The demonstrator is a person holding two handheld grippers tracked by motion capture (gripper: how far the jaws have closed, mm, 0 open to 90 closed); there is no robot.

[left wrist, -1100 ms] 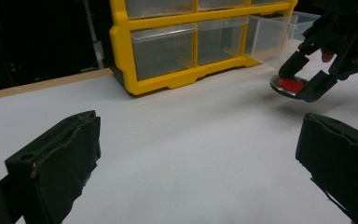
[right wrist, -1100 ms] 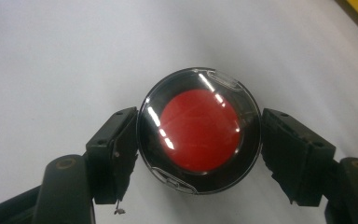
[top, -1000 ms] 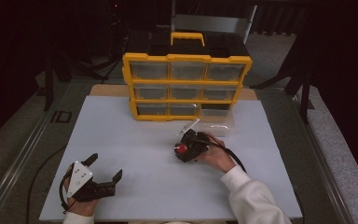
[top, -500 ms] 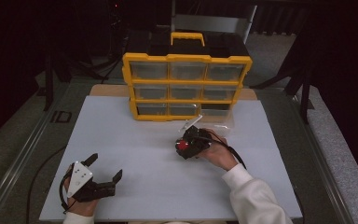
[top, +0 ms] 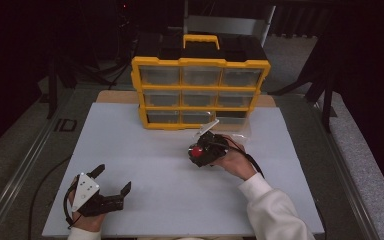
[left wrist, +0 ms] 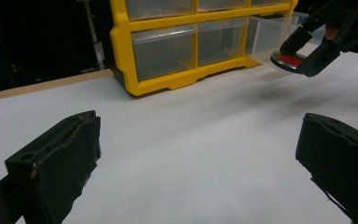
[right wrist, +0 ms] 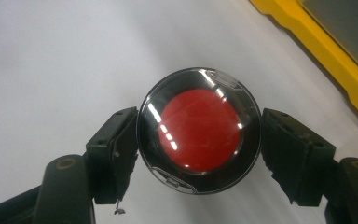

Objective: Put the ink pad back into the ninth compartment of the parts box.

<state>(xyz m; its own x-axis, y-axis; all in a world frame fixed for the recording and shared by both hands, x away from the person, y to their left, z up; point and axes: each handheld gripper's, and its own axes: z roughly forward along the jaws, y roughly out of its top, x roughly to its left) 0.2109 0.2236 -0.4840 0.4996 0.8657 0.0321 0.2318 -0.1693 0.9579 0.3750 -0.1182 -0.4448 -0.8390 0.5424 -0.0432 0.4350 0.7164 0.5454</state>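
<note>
Left gripper (top: 114, 187): I see it resting low at the near left corner of the white board (top: 145, 165), jaws spread wide with nothing between them, only bare board.

Organizer (top: 200, 92): yellow frame, clear drawers, standing at the far edge of my board; the bottom right drawer (top: 232, 121) is pulled out toward me.

Right gripper (top: 198, 151): held right of centre, just in front of that pulled-out drawer, jaws closed on either side of a round tin.

Round tin (right wrist: 199, 129): red disc under a clear lid, pinched at its rim by both jaws, above the board.
</note>
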